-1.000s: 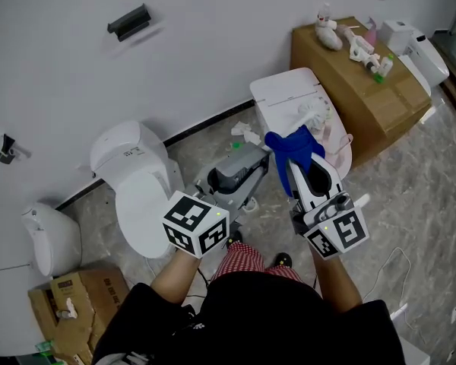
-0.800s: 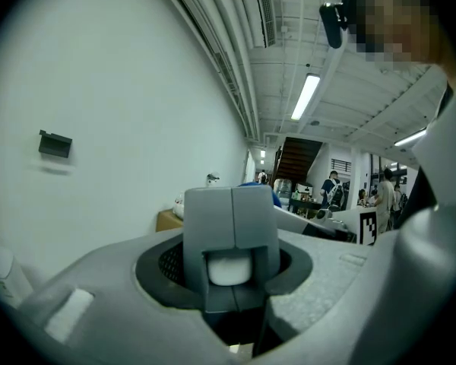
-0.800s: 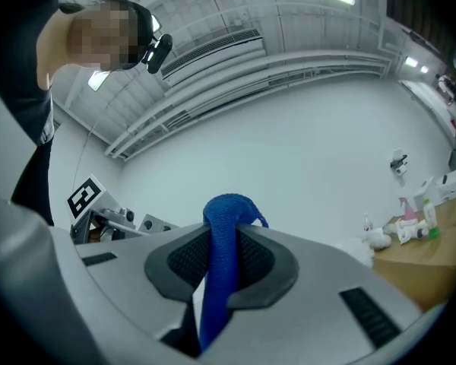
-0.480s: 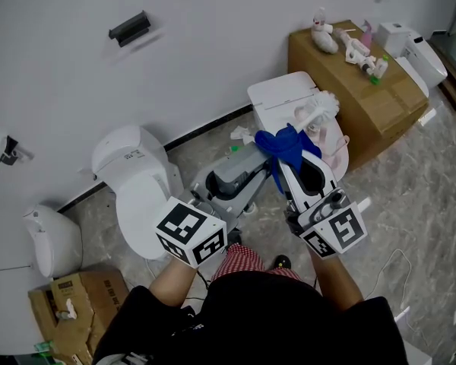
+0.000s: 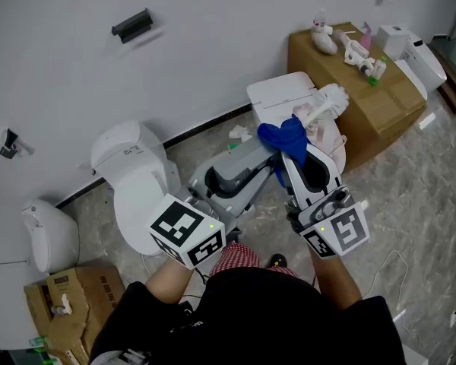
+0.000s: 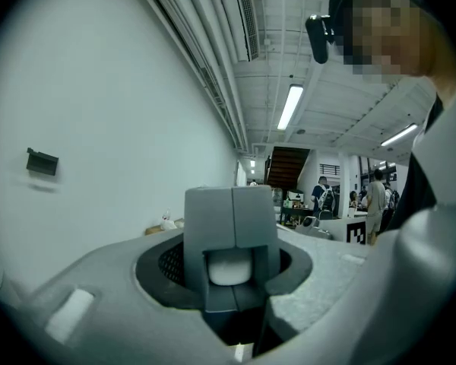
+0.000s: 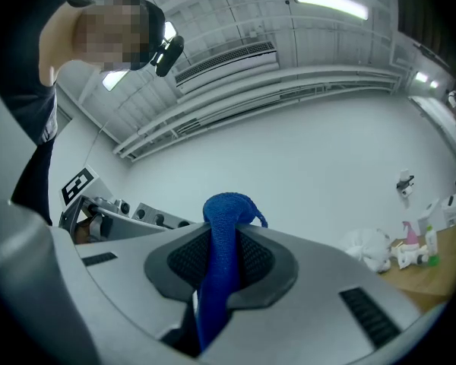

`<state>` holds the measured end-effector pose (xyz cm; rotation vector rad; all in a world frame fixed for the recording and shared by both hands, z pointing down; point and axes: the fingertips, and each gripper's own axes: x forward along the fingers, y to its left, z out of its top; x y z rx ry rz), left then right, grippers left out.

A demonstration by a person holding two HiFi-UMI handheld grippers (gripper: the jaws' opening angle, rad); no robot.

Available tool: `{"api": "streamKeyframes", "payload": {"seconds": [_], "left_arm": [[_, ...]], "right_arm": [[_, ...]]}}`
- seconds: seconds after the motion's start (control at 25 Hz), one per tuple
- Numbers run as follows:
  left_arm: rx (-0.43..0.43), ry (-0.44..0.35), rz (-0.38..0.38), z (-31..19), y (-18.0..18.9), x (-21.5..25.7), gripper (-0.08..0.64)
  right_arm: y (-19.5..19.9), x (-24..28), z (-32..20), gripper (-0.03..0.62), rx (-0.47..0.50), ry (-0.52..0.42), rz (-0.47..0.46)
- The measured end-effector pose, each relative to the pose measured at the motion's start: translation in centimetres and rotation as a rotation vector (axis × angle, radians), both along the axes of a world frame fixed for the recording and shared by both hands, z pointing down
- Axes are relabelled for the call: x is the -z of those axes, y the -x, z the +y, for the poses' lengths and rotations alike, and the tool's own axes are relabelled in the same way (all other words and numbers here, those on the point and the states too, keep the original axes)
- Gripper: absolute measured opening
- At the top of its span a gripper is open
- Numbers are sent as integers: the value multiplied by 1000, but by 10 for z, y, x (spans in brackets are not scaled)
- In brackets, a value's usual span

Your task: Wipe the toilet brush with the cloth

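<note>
The left claw (image 6: 232, 258) is clamped on the white handle end of the toilet brush (image 5: 328, 103), whose bristle head sticks up over a toilet (image 5: 277, 97). The right claw (image 7: 216, 261) pinches the blue cloth (image 5: 283, 137), which is bunched against the brush handle.

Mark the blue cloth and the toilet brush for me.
blue cloth (image 5: 283, 138), head view, on its bunched top fold.
toilet brush (image 5: 332, 97), head view, on its white bristle head.

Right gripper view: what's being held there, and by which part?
A blue fabric cloth, pinched by a bunched fold in the right gripper.
</note>
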<state>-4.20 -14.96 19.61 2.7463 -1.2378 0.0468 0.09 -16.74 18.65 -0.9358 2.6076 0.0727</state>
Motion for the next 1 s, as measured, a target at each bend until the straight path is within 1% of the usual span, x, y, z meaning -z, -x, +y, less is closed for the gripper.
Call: {"api": "streamKeyframes", "payload": {"seconds": [0.24, 0.4, 0.76, 1.0], "left_arm": [[-7, -25, -3, 13, -11, 11, 172], [-6, -36, 11, 21, -15, 17, 172], [1, -38, 23, 34, -28, 19, 172], [1, -41, 26, 39, -37, 21, 172]], "right_arm": [[-11, 11, 9, 66, -30, -33, 12], [-19, 16, 13, 66, -39, -49, 7], [-38, 16, 16, 64, -60, -55, 10], [-55, 14, 9, 66, -84, -43, 9]]}}
